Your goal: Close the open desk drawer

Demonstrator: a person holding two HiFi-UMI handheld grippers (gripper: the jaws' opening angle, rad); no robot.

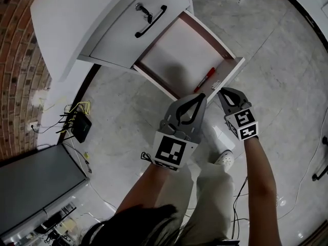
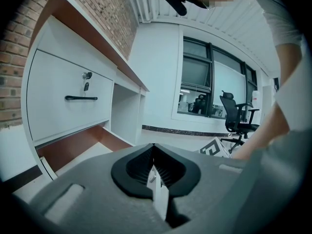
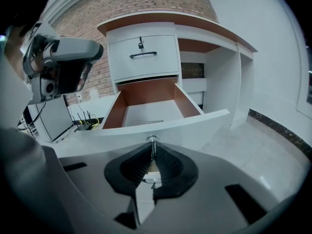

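Right at the tips of my right tongs point(image 3: 152, 146) sits the open white desk drawer with the reddish-brown inner walls point(image 3: 195, 123). It's still pulled all the way out, front panel facing me. Those tongs are pinched narrow on a small silvery metal key point(image 3: 152, 139) that sticks out of the drawer front, with a little tag hanging down between the pads. From the head view the right tongs point(image 1: 222, 91) come in low against the near edge of the drawer point(image 1: 233, 68).

Just to the left of them are my left tongs point(image 1: 201, 96), pressed together with nothing in them. The left gripper view shows the tips point(image 2: 154, 147) meeting, and the drawer point(image 2: 83, 145) lies ahead of them and off to their left. They're close to the drawer's front corner, but I can't tell if they actually touch it.

Just beyond both tongs, a red marker pen point(image 1: 204, 79) lies on the drawer floor close to the front panel. Further ahead and above is the closed white upper drawer with the black bar handle point(image 1: 150, 20), with its own key in the lock.
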